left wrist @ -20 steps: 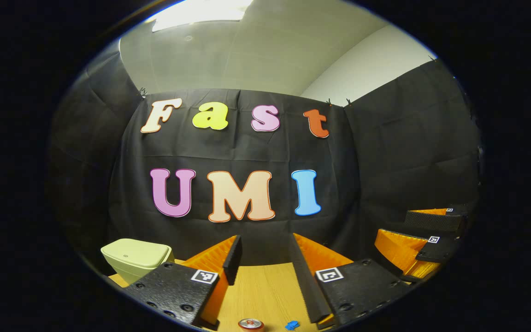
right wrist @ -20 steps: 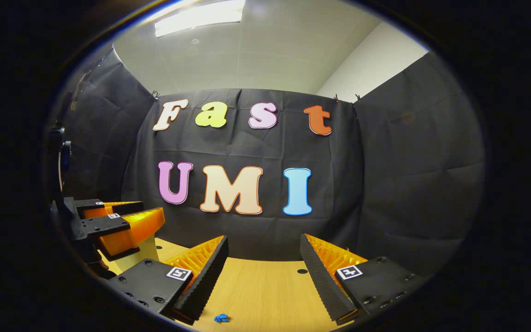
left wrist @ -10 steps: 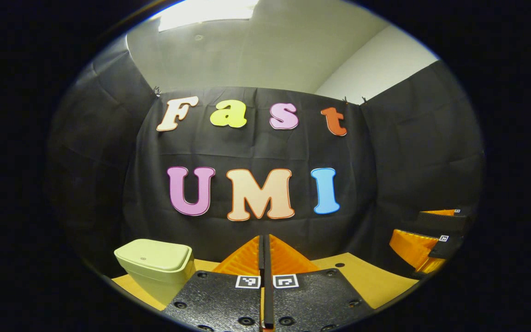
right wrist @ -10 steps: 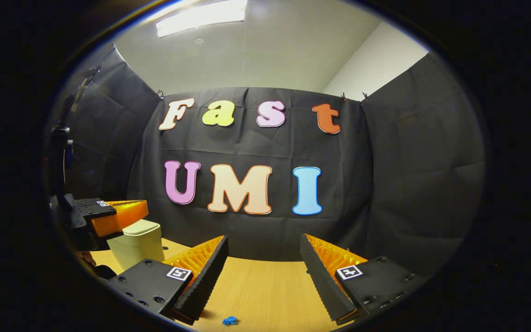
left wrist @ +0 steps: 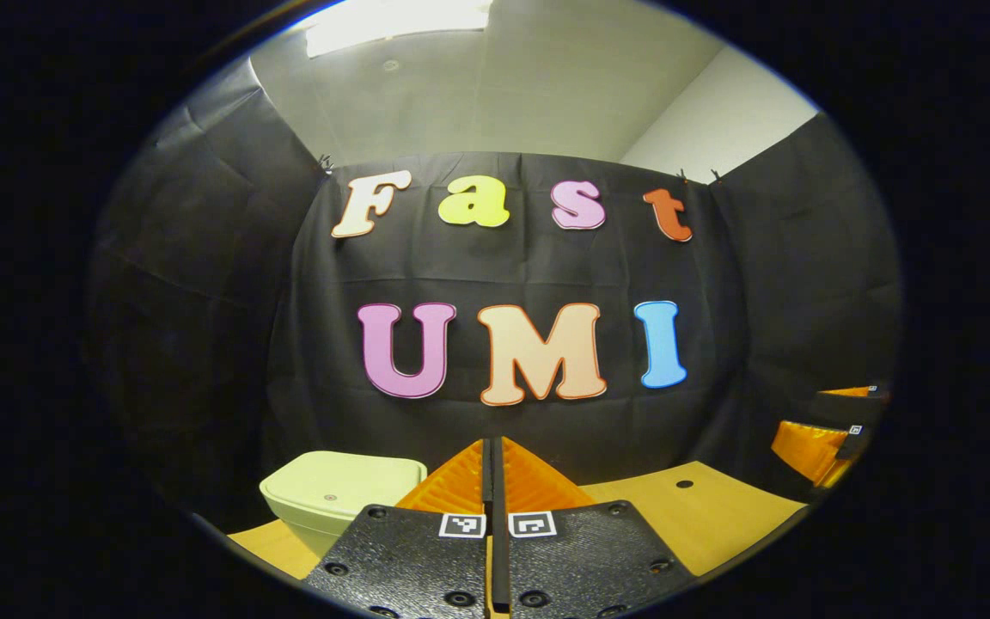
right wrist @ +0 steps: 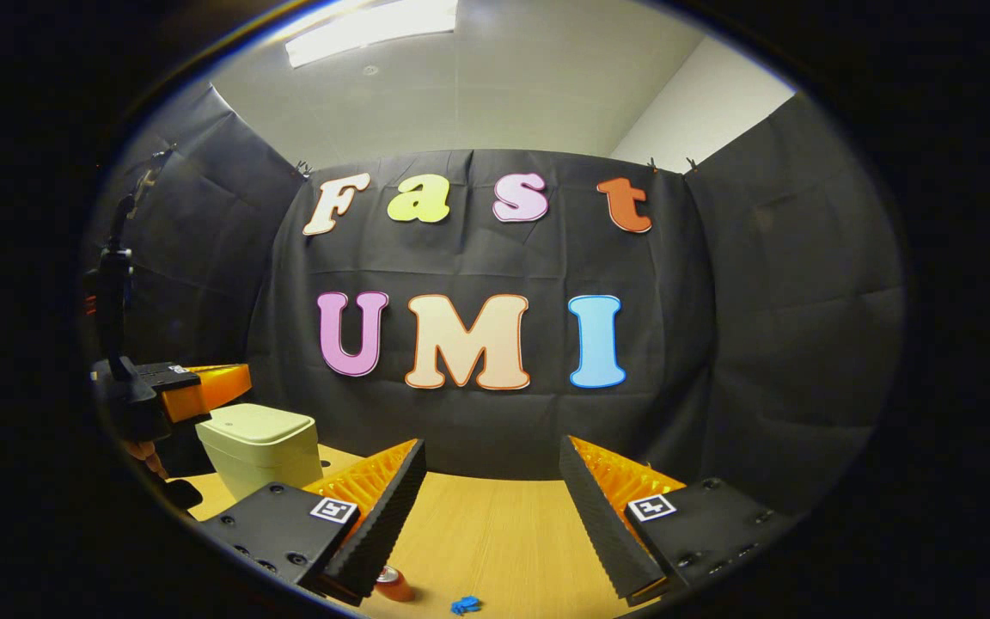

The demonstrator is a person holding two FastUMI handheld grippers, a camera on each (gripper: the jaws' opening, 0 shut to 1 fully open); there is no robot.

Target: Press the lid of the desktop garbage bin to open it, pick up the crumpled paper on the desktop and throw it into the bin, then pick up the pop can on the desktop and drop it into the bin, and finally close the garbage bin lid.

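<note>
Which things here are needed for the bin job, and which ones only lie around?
Needed:
- garbage bin, lid down
- pop can on the desk
- left gripper, fingers together
- right gripper, fingers apart

Only lying around:
- small blue scrap on the desk
- wooden desk

Bin [left wrist: 336,490]: lower body hidden behind the left tongs [left wrist: 492,456] in left gripper view.
Pop can [right wrist: 394,585]: partly hidden by right tongs' finger.
Blue scrap [right wrist: 465,605]: too small to identify.
Right tongs [left wrist: 821,438]: cut off at the edge.

Black cloth walls [right wrist: 770,327], wood tabletop [right wrist: 495,524], white ceiling w/ light panel [right wrist: 375,30]
</note>
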